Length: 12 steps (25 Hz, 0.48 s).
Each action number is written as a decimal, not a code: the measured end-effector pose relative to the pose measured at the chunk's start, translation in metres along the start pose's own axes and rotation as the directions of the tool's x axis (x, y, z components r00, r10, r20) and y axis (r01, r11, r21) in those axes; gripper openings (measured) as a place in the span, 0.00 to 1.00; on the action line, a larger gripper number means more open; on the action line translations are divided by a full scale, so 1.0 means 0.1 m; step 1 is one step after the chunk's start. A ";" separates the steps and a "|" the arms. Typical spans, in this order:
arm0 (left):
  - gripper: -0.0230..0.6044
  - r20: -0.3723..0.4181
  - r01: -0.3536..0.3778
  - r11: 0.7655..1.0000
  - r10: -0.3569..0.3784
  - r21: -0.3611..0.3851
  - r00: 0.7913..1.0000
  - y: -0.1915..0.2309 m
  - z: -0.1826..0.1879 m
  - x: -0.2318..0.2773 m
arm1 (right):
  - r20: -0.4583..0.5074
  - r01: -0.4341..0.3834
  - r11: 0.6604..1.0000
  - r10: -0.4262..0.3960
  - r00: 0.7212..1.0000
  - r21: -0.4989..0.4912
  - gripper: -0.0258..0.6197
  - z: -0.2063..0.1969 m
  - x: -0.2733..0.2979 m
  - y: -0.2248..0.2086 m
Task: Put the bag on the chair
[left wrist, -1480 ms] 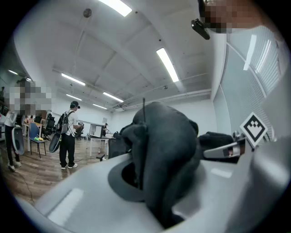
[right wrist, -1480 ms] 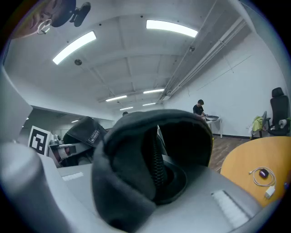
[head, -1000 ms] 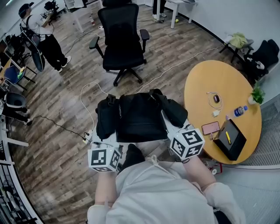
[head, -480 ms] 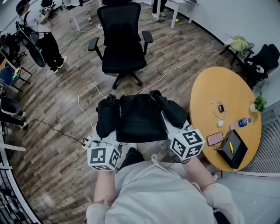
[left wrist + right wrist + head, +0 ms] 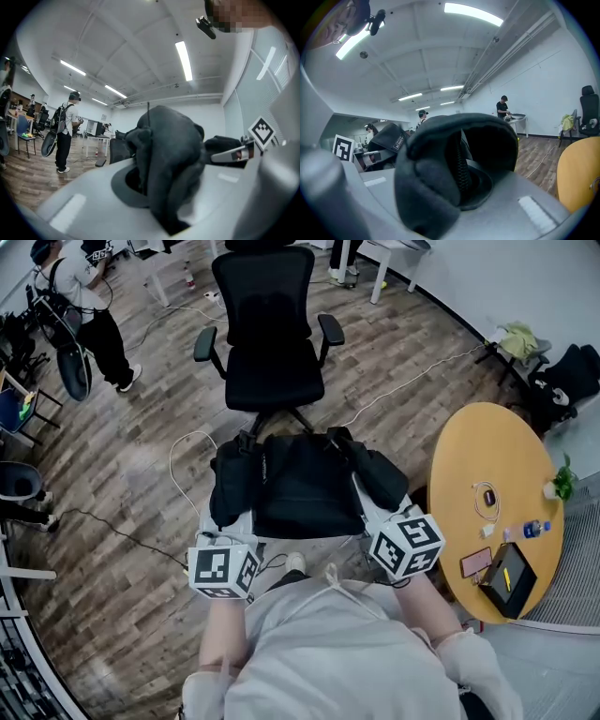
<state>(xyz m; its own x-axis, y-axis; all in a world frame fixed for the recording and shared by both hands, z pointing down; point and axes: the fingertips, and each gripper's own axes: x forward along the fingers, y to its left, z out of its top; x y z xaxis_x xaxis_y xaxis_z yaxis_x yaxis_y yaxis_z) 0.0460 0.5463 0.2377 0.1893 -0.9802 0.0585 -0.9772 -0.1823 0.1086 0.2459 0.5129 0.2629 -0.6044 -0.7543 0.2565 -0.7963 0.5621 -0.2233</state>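
Observation:
A black bag hangs flat between my two grippers, held off the floor in front of the person. My left gripper is shut on the bag's left edge, where dark fabric bunches between the jaws. On the other side my right gripper is shut on the bag's right edge; a zipper and thick padded fabric fill its jaws. The black office chair stands just beyond the bag, its seat facing me.
A round wooden table with a phone, a bottle, a cable and a dark tablet case lies to the right. White cables run over the wooden floor. A person with a backpack stands at the far left. A dark bag sits at far right.
The bag and both grippers have come closer to the chair, which now sits nearer in the head view. The round table has slid toward the right edge. Both grips are unchanged.

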 end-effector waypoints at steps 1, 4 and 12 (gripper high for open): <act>0.08 -0.002 0.002 1.000 -0.002 0.000 1.000 0.09 0.02 0.06 | -0.001 0.000 1.000 0.000 1.000 0.002 0.08 0.03 0.11 0.02; 0.08 -0.010 0.006 1.000 -0.006 -0.003 1.000 0.32 0.06 0.22 | -0.008 -0.003 1.000 0.004 1.000 0.011 0.08 0.09 0.38 0.06; 0.08 -0.038 -0.023 1.000 0.023 -0.007 0.999 0.75 0.01 0.58 | -0.042 -0.033 0.999 0.034 0.999 0.024 0.08 0.12 1.00 0.06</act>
<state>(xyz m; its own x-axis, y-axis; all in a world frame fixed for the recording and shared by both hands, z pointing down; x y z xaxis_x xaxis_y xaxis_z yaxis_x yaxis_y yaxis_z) -0.0162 0.4757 0.2480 0.1707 -0.9804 0.0986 -0.9806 -0.1592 0.1141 0.1813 0.4366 0.2762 -0.6314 -0.7199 0.2883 -0.7753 0.5783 -0.2539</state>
